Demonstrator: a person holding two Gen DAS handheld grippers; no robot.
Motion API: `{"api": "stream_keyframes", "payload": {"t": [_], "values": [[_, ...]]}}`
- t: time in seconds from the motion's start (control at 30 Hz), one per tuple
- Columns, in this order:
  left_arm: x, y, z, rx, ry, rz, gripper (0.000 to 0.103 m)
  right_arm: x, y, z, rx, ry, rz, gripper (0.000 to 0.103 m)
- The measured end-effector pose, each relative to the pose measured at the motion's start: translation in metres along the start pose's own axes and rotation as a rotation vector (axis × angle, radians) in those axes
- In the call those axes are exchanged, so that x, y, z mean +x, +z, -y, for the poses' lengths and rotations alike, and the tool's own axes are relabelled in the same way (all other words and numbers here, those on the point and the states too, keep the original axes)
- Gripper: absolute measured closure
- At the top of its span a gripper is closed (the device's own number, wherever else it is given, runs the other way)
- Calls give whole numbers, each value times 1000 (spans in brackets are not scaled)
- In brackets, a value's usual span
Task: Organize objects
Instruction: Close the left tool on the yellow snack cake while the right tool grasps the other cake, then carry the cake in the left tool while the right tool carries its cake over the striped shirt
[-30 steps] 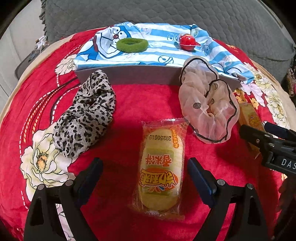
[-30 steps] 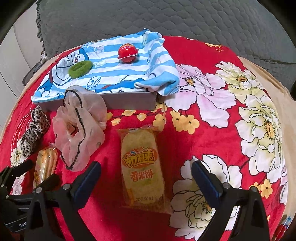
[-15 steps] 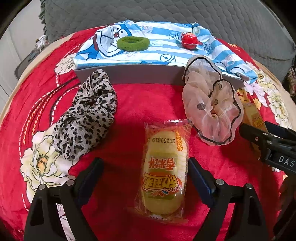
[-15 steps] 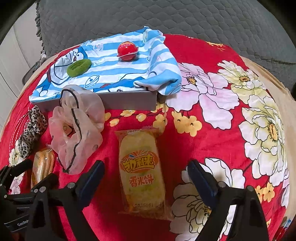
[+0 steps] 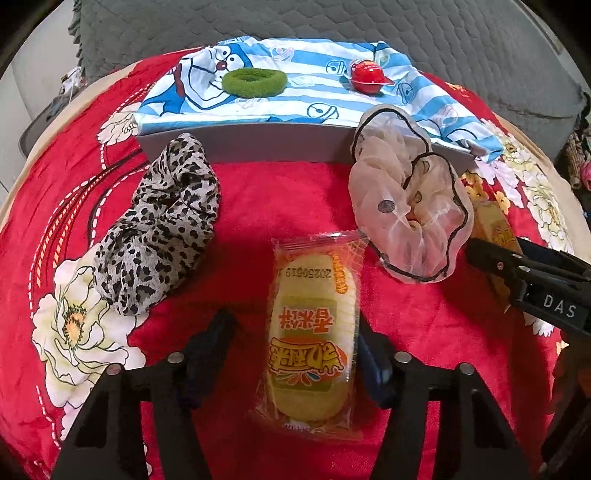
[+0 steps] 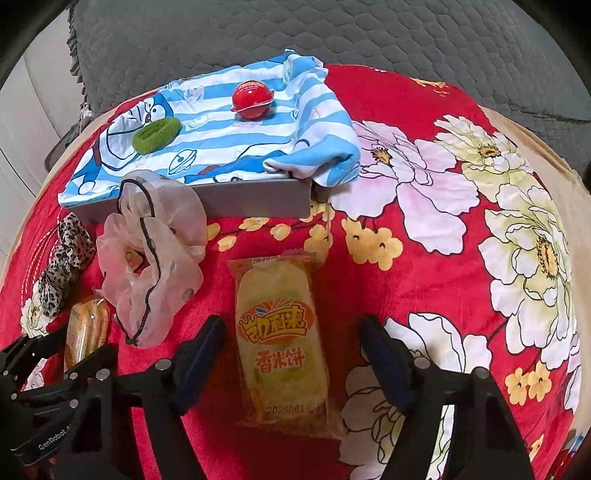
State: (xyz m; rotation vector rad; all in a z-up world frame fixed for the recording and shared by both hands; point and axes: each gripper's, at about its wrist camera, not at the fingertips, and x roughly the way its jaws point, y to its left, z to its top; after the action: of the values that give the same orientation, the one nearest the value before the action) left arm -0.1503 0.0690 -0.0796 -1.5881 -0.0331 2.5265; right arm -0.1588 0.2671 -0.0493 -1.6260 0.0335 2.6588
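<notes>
Two yellow-orange snack packets lie on the red flowered blanket. One packet (image 5: 310, 332) lies lengthwise between the fingers of my left gripper (image 5: 291, 360). Its jaws are closing: the right pad touches the wrapper's edge and the left pad stands a little apart. The other packet (image 6: 280, 339) lies between the fingers of my right gripper (image 6: 291, 363), whose jaws are also closing, with a gap on each side. Each gripper shows at the edge of the other's view: the right gripper (image 5: 528, 273) and the left gripper (image 6: 55, 369).
A leopard-print scrunchie (image 5: 162, 229) and a sheer beige scrunchie (image 5: 406, 206) lie ahead of the packets. Behind them a grey box (image 5: 258, 144) bears a blue striped cartoon cloth (image 5: 314, 99), a green hair tie (image 5: 255, 83) and a red capsule (image 5: 367, 75). A grey quilted cushion (image 5: 295, 22) backs the scene.
The fingers of both grippers have drawn inward around their snack packets. Neither hand has moved and the packets lie where they were.
</notes>
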Motion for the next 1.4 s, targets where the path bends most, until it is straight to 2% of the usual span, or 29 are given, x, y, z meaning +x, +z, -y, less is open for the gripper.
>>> {"api": "stream_keyframes", "payload": {"t": [0.2, 0.27, 0.6, 0.93, 1.4], "values": [[-1, -1, 2, 7, -22, -2, 53, 0, 0, -1, -12, -3, -4, 35], [-1, -1, 3, 12, -26, -1, 56, 0, 0, -1, -8, -5, -3, 40], [-2, -1, 3, 6, -37, -2, 62, -3, 2, 0, -8, 7, 5, 61], [-4, -1, 1, -2, -44, -3, 63, -10, 3, -2, -25, 4, 22, 62], [-17, -1, 2, -1, -40, 16, 63, -37, 2, 2, 7, 52, 71, 63]]}}
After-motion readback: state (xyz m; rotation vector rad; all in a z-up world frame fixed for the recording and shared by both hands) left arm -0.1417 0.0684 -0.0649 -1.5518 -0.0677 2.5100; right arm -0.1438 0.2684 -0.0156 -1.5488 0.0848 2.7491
